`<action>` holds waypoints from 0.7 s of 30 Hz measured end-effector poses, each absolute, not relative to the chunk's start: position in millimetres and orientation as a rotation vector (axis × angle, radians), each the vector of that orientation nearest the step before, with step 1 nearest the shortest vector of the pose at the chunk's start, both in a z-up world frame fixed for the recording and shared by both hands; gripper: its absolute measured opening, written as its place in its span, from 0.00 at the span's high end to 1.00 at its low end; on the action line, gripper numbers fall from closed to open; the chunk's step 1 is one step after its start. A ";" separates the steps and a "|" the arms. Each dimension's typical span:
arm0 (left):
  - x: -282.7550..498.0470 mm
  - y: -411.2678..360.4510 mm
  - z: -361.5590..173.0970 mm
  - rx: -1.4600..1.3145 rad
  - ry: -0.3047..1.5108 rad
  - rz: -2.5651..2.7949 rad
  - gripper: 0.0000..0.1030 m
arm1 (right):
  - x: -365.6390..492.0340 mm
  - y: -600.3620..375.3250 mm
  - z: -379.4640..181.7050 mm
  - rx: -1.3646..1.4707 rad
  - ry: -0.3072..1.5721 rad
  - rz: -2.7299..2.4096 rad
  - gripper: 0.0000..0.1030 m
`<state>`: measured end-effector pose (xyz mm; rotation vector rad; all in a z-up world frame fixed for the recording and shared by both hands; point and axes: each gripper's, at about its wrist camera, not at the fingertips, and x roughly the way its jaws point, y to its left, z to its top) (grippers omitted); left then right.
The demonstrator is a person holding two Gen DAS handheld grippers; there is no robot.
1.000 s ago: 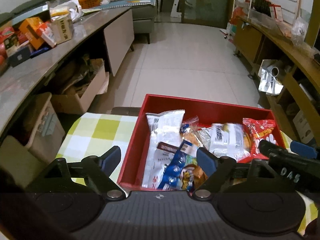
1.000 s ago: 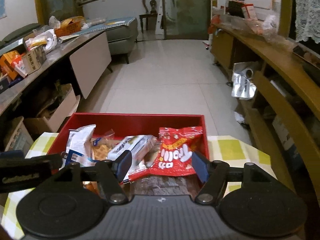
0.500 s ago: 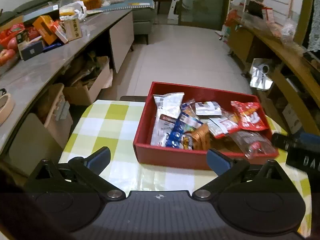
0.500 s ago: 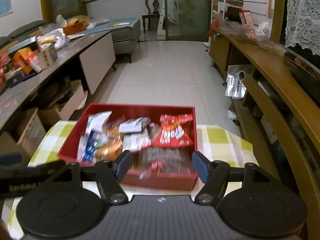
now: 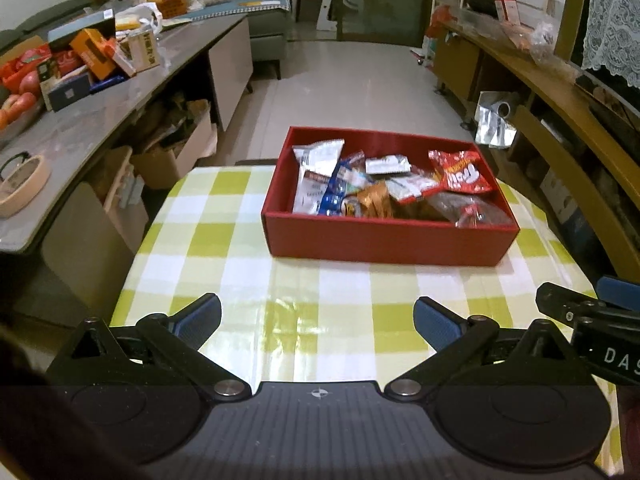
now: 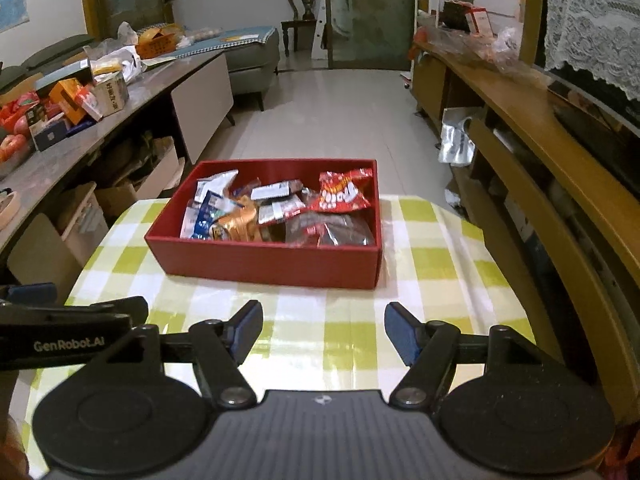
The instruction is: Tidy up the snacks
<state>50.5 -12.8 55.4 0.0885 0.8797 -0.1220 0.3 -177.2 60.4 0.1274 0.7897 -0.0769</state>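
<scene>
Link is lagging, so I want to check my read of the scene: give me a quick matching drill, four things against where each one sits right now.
Things:
1. red snack bag
2. white packet
3. red box
4. roll of tape

Places:
A. on the checked tablecloth
B. far left inside the box
C. on the grey counter at left
D. far right inside the box

Pairs: 1-D, 2-B, 3-A, 4-C

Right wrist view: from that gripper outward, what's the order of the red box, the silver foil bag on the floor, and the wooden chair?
From the right gripper:
1. Red box, on the checked table straight ahead.
2. Silver foil bag, on the floor, right.
3. Wooden chair, by the far wall.
</scene>
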 end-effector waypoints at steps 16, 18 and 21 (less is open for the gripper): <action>17.1 -15.5 44.3 0.144 0.906 -0.117 0.00 | -29.5 -169.6 46.0 0.119 0.844 -0.072 0.29; 15.7 -15.5 43.4 0.147 0.906 -0.114 0.00 | -29.8 -170.1 45.7 0.124 0.846 -0.068 0.29; 15.2 -17.8 41.8 0.156 0.907 -0.114 0.00 | -28.9 -169.3 43.6 0.123 0.848 -0.059 0.29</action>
